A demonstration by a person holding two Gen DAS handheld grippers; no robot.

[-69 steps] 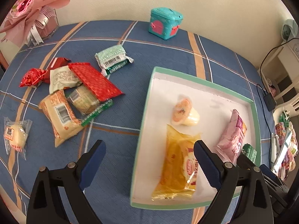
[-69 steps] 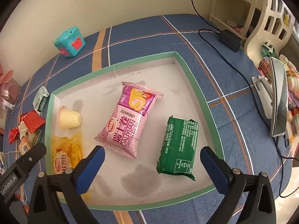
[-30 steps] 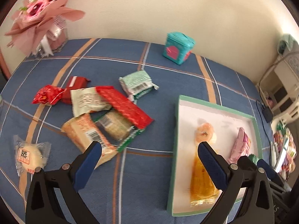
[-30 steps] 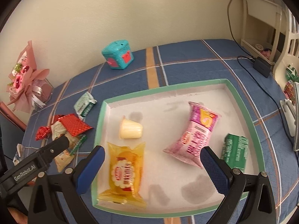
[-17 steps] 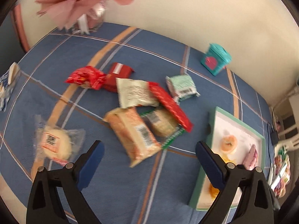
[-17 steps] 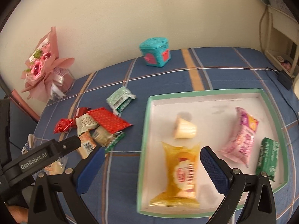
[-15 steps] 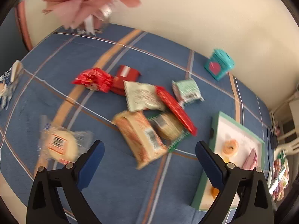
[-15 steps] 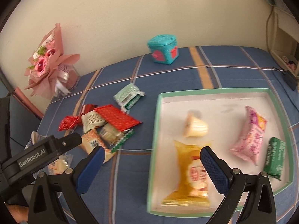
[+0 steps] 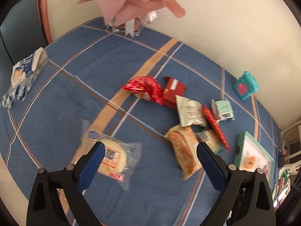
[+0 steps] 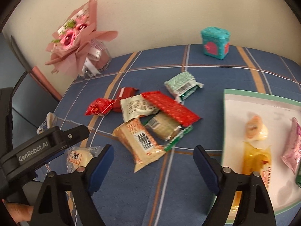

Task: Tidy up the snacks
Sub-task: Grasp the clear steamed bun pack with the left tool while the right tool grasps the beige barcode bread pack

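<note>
My left gripper point(image 9: 149, 155) is open and empty above the blue cloth, between a clear-wrapped round bun point(image 9: 112, 155) under its left finger and an orange snack pack point(image 9: 185, 151). My right gripper point(image 10: 153, 159) is open and empty over the same orange pack point(image 10: 140, 143). A loose pile holds a red flat pack point(image 10: 169, 110), a white pack point(image 10: 136, 107), a green-white pack point(image 10: 181, 85) and a red candy bag point(image 10: 98, 108). The green-rimmed white tray point(image 10: 228, 101) at the right holds a jelly cup point(image 10: 255, 130), a yellow pack point(image 10: 256, 162) and a pink pack point(image 10: 293, 150).
A pink bouquet point(image 10: 75, 37) in a clear holder stands at the back left by the wall. A teal toy box point(image 10: 215, 42) sits at the back. A blue-white wrapped snack point(image 9: 24, 71) lies near the table's far left edge.
Both grippers have swung left, away from the tray and toward the loose snack pile. The bun and the orange pack are now close under the left gripper. Both stay open and empty.
</note>
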